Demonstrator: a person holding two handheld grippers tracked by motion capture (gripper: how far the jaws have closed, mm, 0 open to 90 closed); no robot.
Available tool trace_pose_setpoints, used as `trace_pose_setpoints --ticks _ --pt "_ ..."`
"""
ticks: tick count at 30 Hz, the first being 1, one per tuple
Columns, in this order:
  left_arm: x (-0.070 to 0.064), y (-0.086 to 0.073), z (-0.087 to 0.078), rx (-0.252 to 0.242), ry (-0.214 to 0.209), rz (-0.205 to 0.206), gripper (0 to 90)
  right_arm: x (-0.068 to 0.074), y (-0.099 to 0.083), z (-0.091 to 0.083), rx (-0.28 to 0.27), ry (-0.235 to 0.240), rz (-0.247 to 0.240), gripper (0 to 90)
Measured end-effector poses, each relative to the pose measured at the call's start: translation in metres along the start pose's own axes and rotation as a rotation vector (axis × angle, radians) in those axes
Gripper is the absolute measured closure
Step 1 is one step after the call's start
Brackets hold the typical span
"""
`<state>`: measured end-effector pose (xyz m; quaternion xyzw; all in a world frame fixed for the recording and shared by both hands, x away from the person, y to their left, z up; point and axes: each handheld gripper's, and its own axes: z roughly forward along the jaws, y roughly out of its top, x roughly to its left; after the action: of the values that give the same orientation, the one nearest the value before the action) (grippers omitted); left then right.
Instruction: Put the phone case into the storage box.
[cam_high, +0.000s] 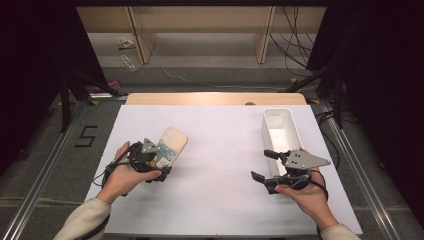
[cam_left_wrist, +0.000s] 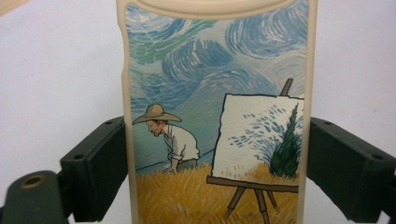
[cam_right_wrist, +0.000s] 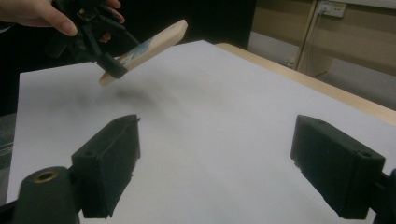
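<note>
Left of centre in the high view, the left tongs (cam_high: 159, 167) clamp a painted phone case (cam_high: 171, 145) by its long edges, lifted clear of the white counter (cam_high: 220, 150), while the right tongs (cam_high: 265, 167) wait spread and empty beside a white tray (cam_high: 280, 125), probably its destination.

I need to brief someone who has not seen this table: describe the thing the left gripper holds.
On the left of the white table, the left gripper clamps a cream phone case, lifted clear of the surface. Its printed painting, a straw-hatted painter by an easel, distinguishes it from the plain white bin at the right.
</note>
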<state>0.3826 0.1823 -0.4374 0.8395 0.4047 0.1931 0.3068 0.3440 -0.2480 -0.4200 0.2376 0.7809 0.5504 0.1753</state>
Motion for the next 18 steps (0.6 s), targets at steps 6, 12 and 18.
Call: trace_pose_setpoints --ticks 6,12,18 --pt "-0.0029 -0.0015 -0.0025 -0.047 0.002 -0.001 11.2 -0.0001 -0.0001 0.0000 0.000 0.000 0.003 16.4" --pt "-0.0062 -0.0024 -0.0050 -0.082 0.007 0.001 11.2 0.0001 0.0001 0.0002 -0.002 0.000 0.003 16.3" --pt "-0.0090 -0.0032 -0.0060 -0.106 0.015 0.005 11.2 0.0001 0.0001 0.0003 -0.002 -0.002 0.005 16.3"
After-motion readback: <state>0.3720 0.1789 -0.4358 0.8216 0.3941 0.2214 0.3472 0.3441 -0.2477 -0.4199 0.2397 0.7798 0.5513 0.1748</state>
